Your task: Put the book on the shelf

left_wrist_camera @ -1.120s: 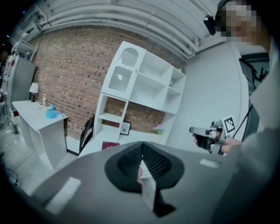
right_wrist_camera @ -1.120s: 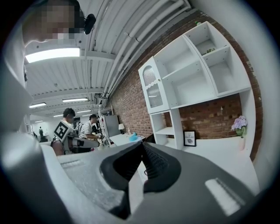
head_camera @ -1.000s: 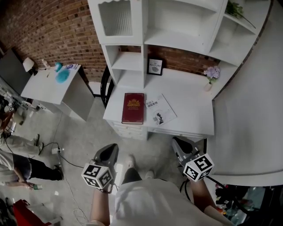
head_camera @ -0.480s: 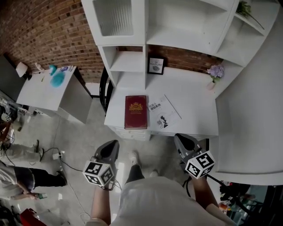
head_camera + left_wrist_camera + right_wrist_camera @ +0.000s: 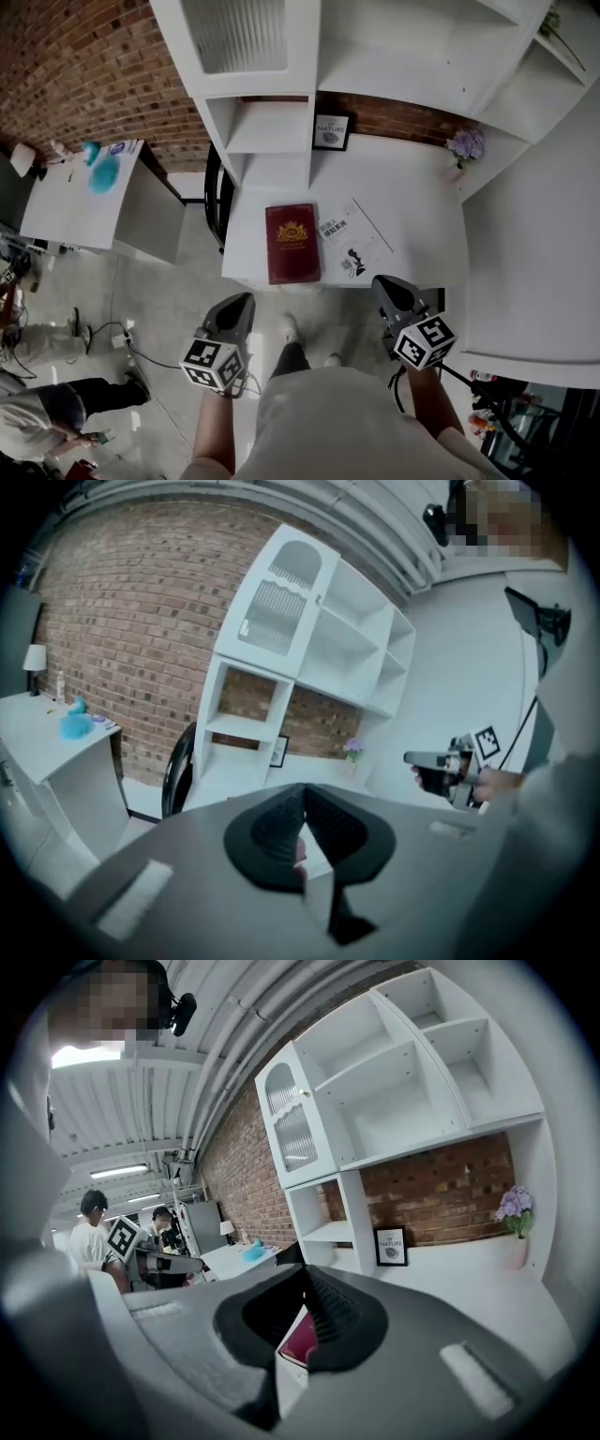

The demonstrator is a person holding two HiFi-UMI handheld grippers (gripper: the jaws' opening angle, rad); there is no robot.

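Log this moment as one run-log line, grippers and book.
phase: pre-grasp | left gripper: shut, empty | right gripper: shut, empty | red book: flat on white desk, beside booklet, untouched

Bright, even indoor light, ceiling lamp (image 5: 86, 1055) glaring at ten o'clock in the right gripper view, fisheye bending, dark vignetted corners, close fingers (image 5: 267, 836) blurred

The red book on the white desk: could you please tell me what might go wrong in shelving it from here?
The left claw and right claw are both shut; unless opened, they may shove the red book instead of gripping it.
The book lies flat near the desk's front edge, so it may slide off.
The booklet lies right beside it and could get caught.
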